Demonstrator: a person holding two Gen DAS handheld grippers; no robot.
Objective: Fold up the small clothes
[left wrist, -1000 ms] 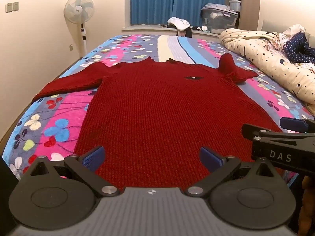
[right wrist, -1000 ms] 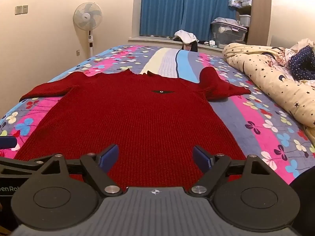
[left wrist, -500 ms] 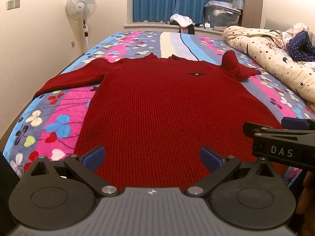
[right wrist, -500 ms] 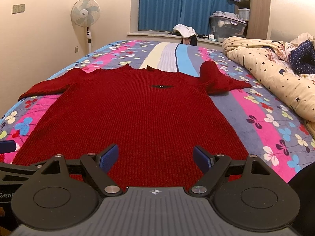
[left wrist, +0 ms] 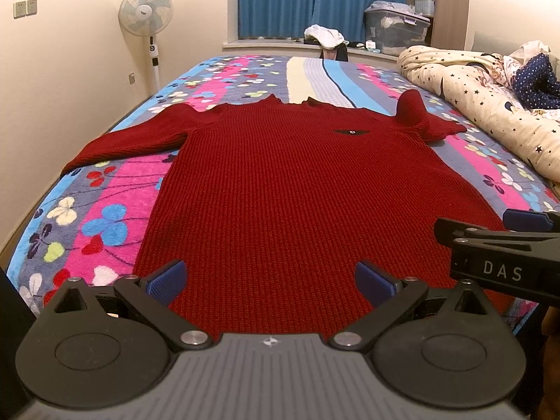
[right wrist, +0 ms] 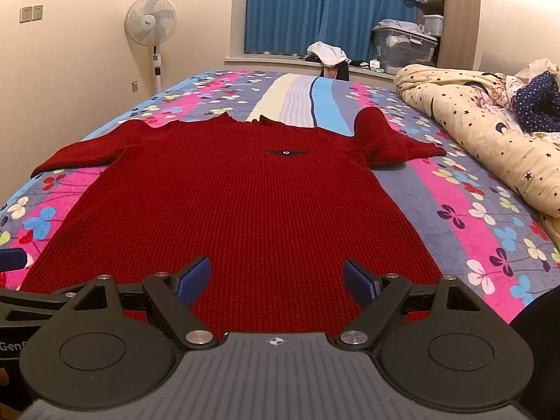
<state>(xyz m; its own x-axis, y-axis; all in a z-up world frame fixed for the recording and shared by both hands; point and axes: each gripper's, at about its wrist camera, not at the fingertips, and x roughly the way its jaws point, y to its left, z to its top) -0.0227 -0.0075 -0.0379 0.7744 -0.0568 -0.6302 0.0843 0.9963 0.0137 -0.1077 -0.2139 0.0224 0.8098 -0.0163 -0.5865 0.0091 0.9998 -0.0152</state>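
Note:
A dark red knitted sweater (left wrist: 290, 182) lies flat on the bed, hem toward me, neck at the far end; it also shows in the right wrist view (right wrist: 238, 203). Its left sleeve (left wrist: 129, 140) stretches out flat. Its right sleeve (left wrist: 420, 115) is bunched and folded up. My left gripper (left wrist: 269, 280) is open and empty, just above the hem. My right gripper (right wrist: 276, 280) is open and empty over the hem too, and shows at the right edge of the left wrist view (left wrist: 504, 245).
The bed has a flowered, striped cover (left wrist: 105, 217). A rolled star-print duvet (left wrist: 490, 105) lies along the right side. A standing fan (left wrist: 147, 17) is by the left wall. Blue curtains, a storage box and clothes sit at the far window sill.
Both grippers have tilted or risen slightly, so the sweater sits a little lower in each view. The sweater has not moved and both grippers stay open.

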